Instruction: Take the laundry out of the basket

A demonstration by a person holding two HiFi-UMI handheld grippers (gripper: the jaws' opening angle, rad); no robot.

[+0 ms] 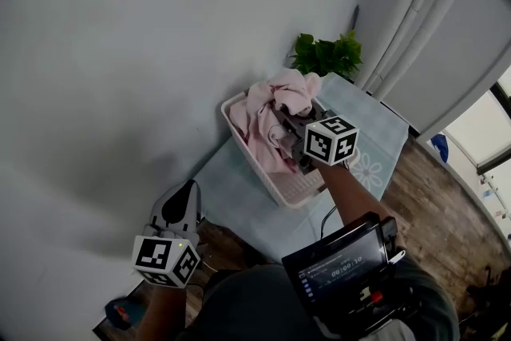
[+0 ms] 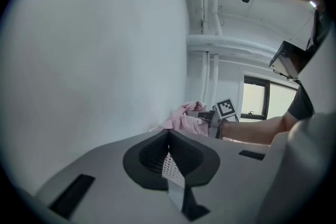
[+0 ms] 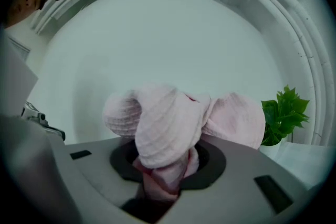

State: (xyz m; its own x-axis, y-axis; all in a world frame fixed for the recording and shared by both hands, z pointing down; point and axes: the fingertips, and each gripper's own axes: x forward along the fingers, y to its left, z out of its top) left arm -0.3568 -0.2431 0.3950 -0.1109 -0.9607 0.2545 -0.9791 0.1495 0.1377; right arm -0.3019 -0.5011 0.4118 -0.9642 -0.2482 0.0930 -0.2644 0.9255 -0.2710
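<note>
Pink laundry bulges over the basket, green plant just behind.

A plain pale wall fills most of what I see ahead of me. White pipes run along the corner to its right. Near them a leafy green plant stands at the far end of the table, which wears a light blue cloth. The floor is brown wooden planks. Daylight comes in through a dark-framed window past the pipes.
</note>
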